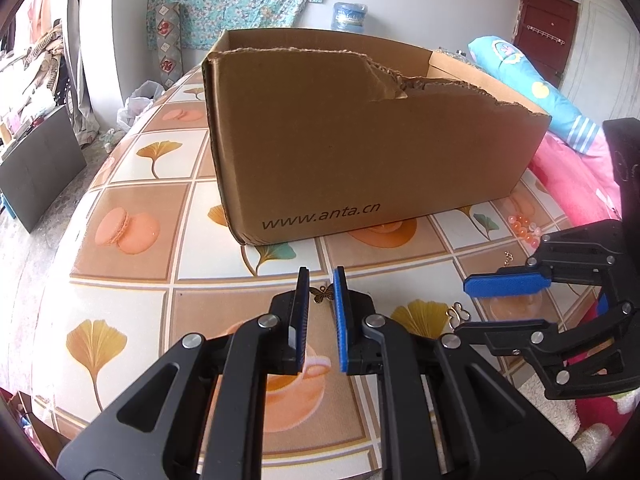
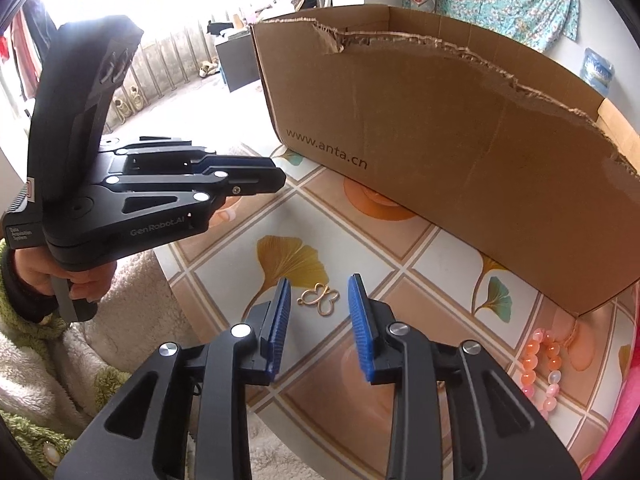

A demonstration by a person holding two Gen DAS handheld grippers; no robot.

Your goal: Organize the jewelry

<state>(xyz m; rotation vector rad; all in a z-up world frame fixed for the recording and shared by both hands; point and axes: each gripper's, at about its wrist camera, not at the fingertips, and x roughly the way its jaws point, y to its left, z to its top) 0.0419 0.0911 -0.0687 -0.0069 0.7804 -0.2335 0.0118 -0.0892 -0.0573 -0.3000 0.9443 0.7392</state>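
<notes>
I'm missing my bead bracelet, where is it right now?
In the right wrist view, the bracelet lies on the table at the far right, beside the box corner, right of the right tool.

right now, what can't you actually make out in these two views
- Inside of the cardboard box: both views, hidden by its tall near wall.
- Bead bracelet: right wrist view, partly cut off by the frame edge; left wrist view, partly behind the right gripper.
- Small dark butterfly charm: left wrist view, too small to tell whether the left gripper touches it.
- Gold butterfly charm: clear in the right wrist view.
</notes>
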